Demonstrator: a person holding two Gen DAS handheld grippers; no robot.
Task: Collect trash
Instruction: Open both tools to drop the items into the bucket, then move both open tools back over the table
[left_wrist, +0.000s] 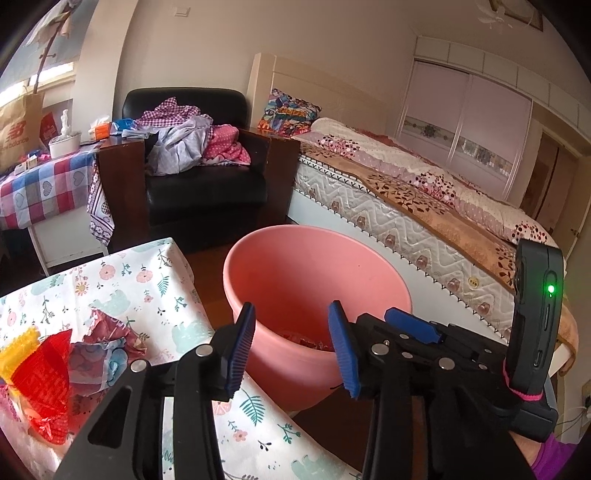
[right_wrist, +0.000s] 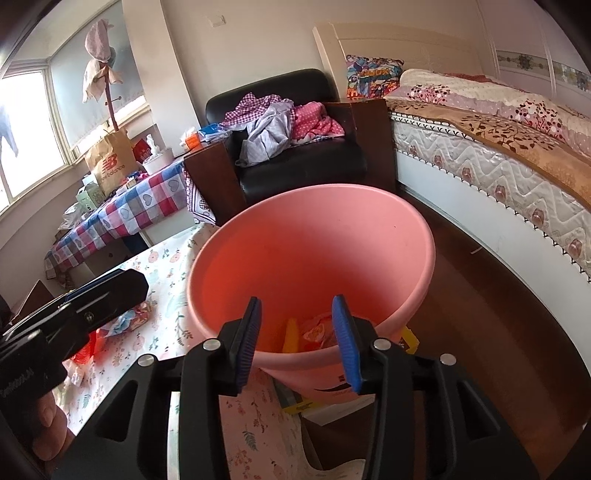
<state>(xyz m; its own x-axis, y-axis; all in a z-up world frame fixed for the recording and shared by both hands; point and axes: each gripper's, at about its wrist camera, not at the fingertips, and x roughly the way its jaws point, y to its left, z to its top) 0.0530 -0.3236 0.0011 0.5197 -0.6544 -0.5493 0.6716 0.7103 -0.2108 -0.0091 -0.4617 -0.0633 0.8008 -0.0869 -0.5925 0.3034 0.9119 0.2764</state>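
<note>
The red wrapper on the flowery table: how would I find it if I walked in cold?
Start at the big pink bucket beside the bed. Left of it is a table under a flowery cloth with a small heap of trash. The red wrapper is the shiny, see-through red piece at the heap's near left, beside a crumpled patterned paper.

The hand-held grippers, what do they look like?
Both the left hand-held gripper and the right hand-held gripper have black frames with silver rivets and ribbed blue pads. A black device with a green light is strapped on with pink cord. A purple sleeve shows.
</note>
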